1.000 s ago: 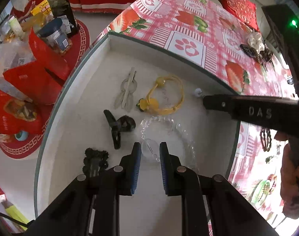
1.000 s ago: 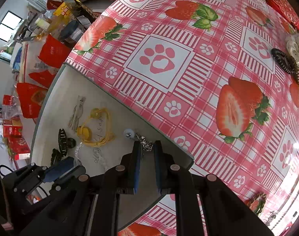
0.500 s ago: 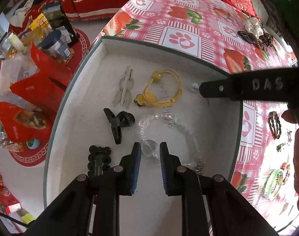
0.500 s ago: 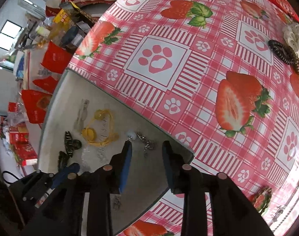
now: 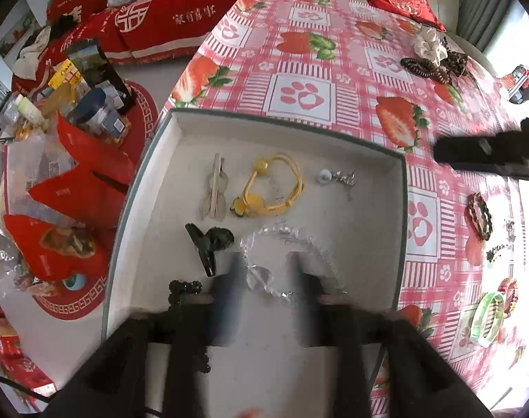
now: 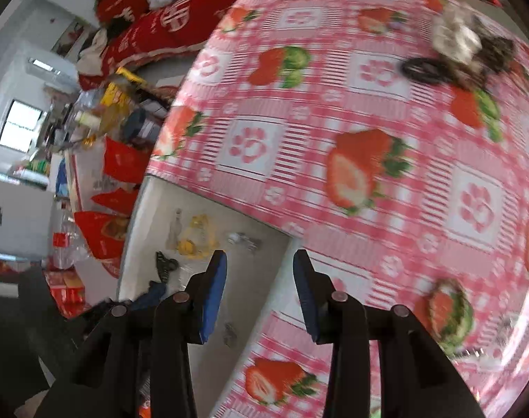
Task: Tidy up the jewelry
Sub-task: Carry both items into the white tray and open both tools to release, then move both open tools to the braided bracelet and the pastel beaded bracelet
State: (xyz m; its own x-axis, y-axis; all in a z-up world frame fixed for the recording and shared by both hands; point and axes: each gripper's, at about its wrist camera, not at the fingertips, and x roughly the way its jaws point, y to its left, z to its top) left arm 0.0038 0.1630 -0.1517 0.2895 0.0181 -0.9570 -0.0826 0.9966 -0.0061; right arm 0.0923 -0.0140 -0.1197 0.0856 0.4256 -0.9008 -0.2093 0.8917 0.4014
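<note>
Both tongs, left and right, apart and empty, jaws just opened; six pieces already in the tray, more bracelets waiting on the tablecloth.

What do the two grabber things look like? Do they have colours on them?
Both are black plastic with two long flat fingers. The right gripper has bright blue pads inside its fingers and round silver bolts at the joints. The left gripper is blurry here, black with bluish pads. No sleeves show.
</note>
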